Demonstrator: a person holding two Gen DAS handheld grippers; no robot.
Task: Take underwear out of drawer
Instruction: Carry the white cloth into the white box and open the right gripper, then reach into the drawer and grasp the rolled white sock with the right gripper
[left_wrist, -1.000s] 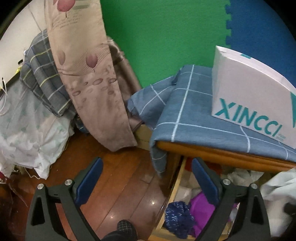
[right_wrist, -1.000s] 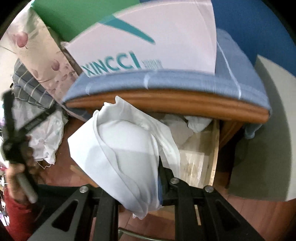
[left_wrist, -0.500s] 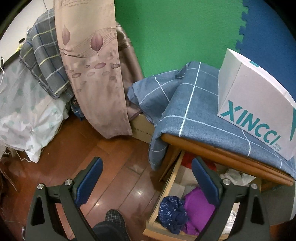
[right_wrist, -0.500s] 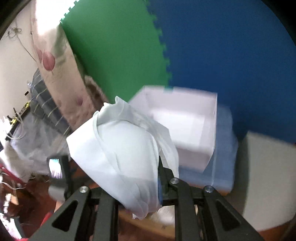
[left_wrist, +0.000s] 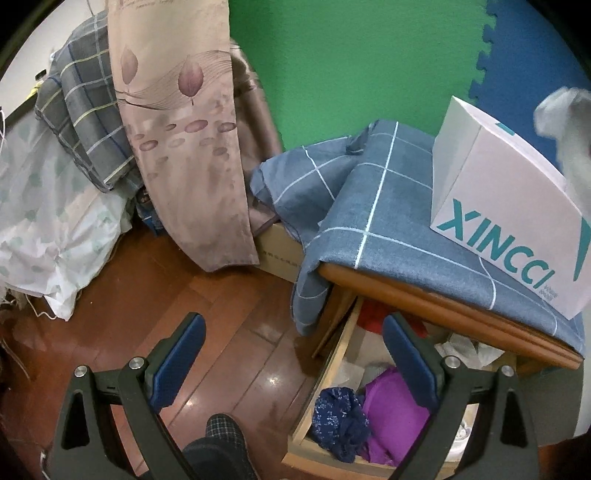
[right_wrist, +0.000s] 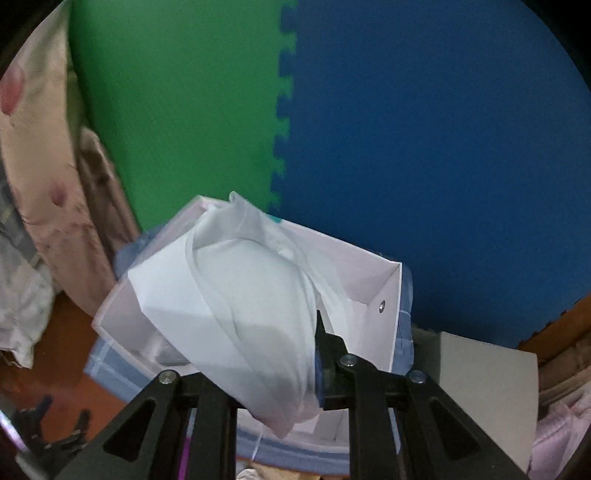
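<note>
My right gripper (right_wrist: 284, 373) is shut on white underwear (right_wrist: 240, 306), which hangs bunched over its fingers above the open top of a white XINCCI box (right_wrist: 373, 280). In the left wrist view the same white underwear (left_wrist: 569, 122) shows at the far right, above that box (left_wrist: 509, 221). My left gripper (left_wrist: 291, 354) is open and empty, held above the floor beside the open wooden drawer (left_wrist: 332, 369). The drawer holds a dark blue patterned garment (left_wrist: 340, 421), a purple garment (left_wrist: 395, 417), something red (left_wrist: 373, 317) and white pieces (left_wrist: 469, 347).
A blue checked cloth (left_wrist: 384, 206) covers the wooden tabletop (left_wrist: 443, 299) under the box. A floral curtain (left_wrist: 181, 129), grey plaid bedding (left_wrist: 81, 110) and a pale bundle (left_wrist: 48, 229) stand at left. Green and blue foam mats (right_wrist: 295, 110) line the wall. A slippered foot (left_wrist: 221, 443) is below.
The right gripper has risen with the white underwear from in front of the drawer to above the open box. The left gripper has barely moved, tilting slightly.
</note>
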